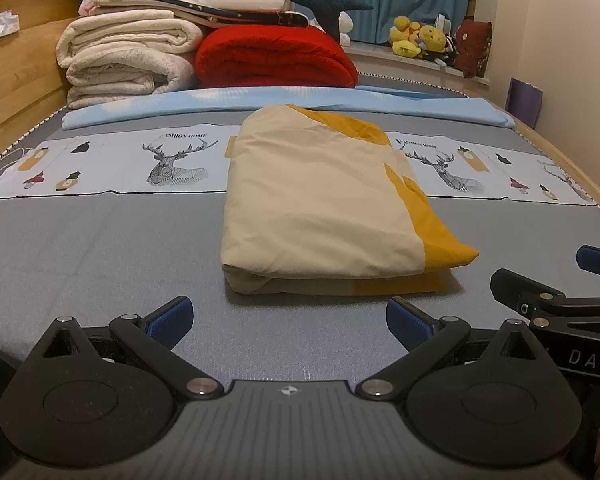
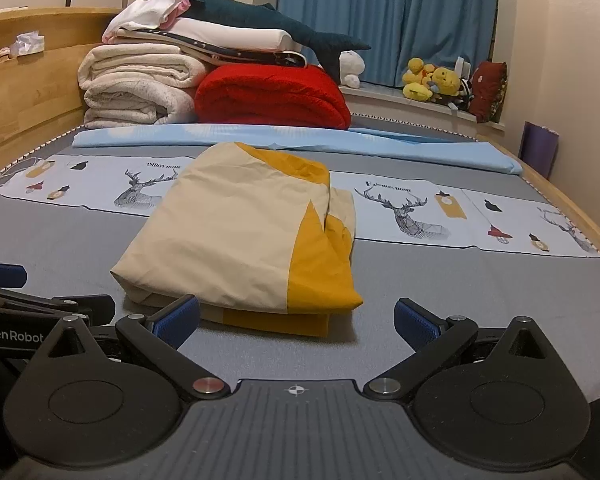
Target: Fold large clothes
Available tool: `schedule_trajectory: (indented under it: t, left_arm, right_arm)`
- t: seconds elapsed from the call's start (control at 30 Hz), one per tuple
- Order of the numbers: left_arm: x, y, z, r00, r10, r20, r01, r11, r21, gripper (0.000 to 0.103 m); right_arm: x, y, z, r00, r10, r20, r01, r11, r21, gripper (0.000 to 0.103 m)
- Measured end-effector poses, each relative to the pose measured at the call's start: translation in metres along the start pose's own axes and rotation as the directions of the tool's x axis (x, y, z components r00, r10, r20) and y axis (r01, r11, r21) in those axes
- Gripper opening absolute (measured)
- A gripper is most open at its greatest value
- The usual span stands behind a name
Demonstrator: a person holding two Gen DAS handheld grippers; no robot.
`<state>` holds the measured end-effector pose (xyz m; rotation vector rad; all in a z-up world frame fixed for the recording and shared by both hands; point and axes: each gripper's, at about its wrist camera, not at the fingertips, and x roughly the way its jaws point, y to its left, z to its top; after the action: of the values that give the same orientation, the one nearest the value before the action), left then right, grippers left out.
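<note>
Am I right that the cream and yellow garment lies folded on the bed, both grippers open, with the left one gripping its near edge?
Not quite. The left gripper grips nothing: its fingers stand apart over bare grey sheet, short of the folded garment, as the left wrist view shows. The rest holds: the garment lies folded on the bed, and the right gripper is open too.

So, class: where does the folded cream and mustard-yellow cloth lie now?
The folded cream and mustard-yellow cloth lies mid-bed on the grey sheet, just ahead of both open grippers, before the red blanket.
</note>
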<state>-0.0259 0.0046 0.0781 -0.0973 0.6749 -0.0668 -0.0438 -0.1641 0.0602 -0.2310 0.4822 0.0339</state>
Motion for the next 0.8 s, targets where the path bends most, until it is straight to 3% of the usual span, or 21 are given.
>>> schedule_trajectory:
  t: [0.8]
  left_arm:
    - [0.0013,0.0003,-0.0014,1.0,-0.001,-0.004,0.001,1.0,0.0,0.103]
  right_arm:
    - [0.0013,-0.0009,-0.0023,1.0,0.004,-0.009,-0.004,1.0,0.002,0.102]
